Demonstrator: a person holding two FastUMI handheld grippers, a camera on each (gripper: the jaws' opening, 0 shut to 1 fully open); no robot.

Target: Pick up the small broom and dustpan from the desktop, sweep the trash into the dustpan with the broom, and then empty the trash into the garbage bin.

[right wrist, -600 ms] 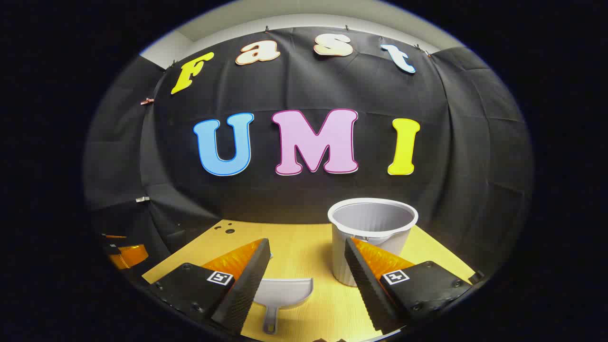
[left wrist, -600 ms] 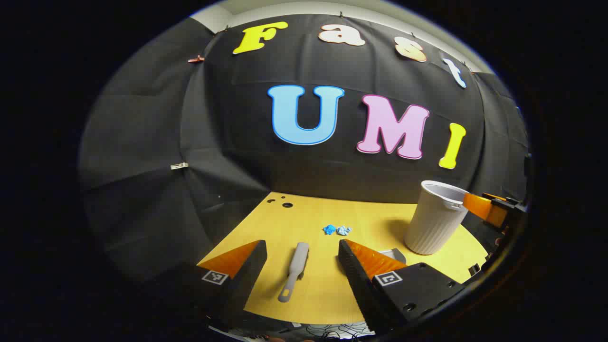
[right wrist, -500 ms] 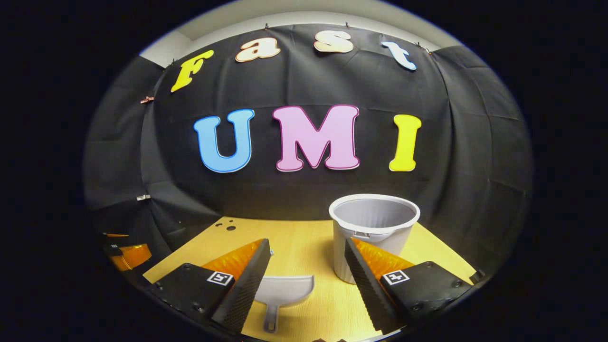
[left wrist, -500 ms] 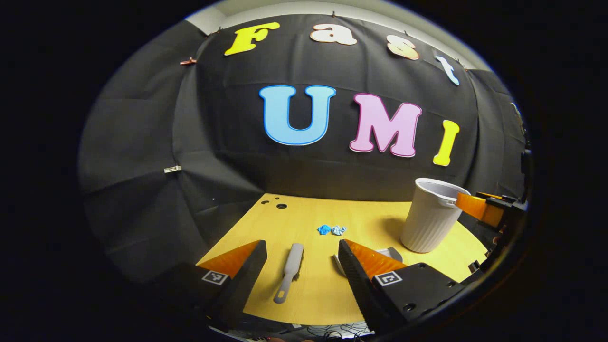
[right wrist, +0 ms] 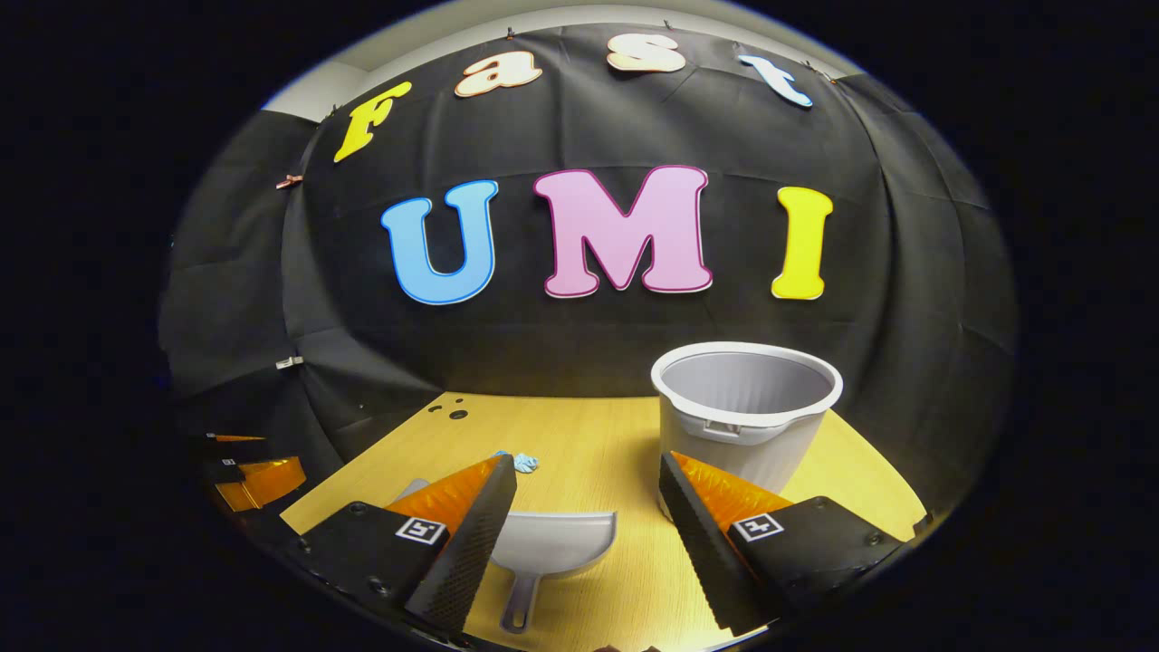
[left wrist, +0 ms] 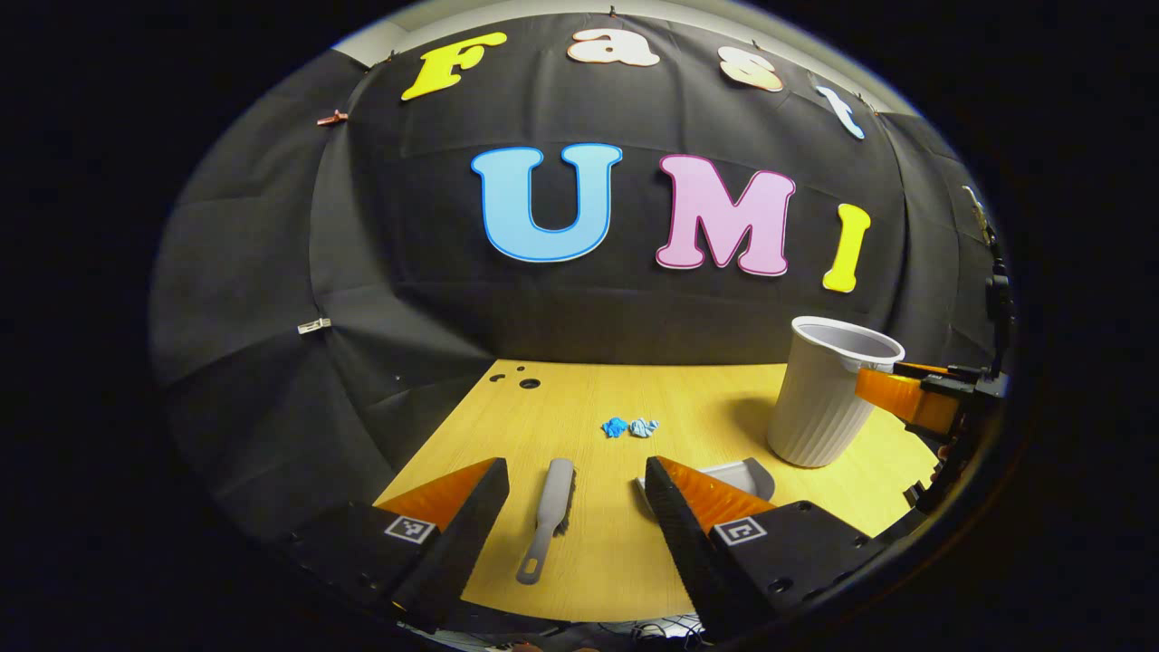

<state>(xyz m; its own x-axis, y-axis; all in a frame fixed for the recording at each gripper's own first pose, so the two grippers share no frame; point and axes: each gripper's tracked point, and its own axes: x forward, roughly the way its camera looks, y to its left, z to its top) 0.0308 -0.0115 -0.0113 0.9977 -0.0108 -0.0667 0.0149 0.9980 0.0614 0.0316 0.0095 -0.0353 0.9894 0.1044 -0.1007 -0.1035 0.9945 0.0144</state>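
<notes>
A small grey broom (left wrist: pixel 549 514) lies flat on the yellow desktop (left wrist: pixel 589 580), between the open fingers of my left gripper (left wrist: pixel 576 489), which hovers above it. Two blue scraps of trash (left wrist: pixel 630 427) lie farther off, mid-table. A grey dustpan (right wrist: pixel 549 552) lies with its handle toward me, between the open fingers of my right gripper (right wrist: pixel 587 484); the dustpan's edge (left wrist: pixel 744 471) peeks out behind a left finger. The grey ribbed garbage bin (right wrist: pixel 744 412) stands upright at the right. The right gripper (left wrist: pixel 914 403) shows beside the bin (left wrist: pixel 828 394). A blue scrap (right wrist: pixel 523 463) shows past my right gripper's left finger.
The left gripper (right wrist: pixel 249 466) appears at the far left edge of the right gripper view. Small round holes (left wrist: pixel 525 382) mark the desktop's far left corner. Black cloth walls close in behind and to both sides of the table.
Both grippers have drifted forward and slightly lower over the table. The broom, dustpan, trash and bin lie where they were; nothing has been taken hold of.
</notes>
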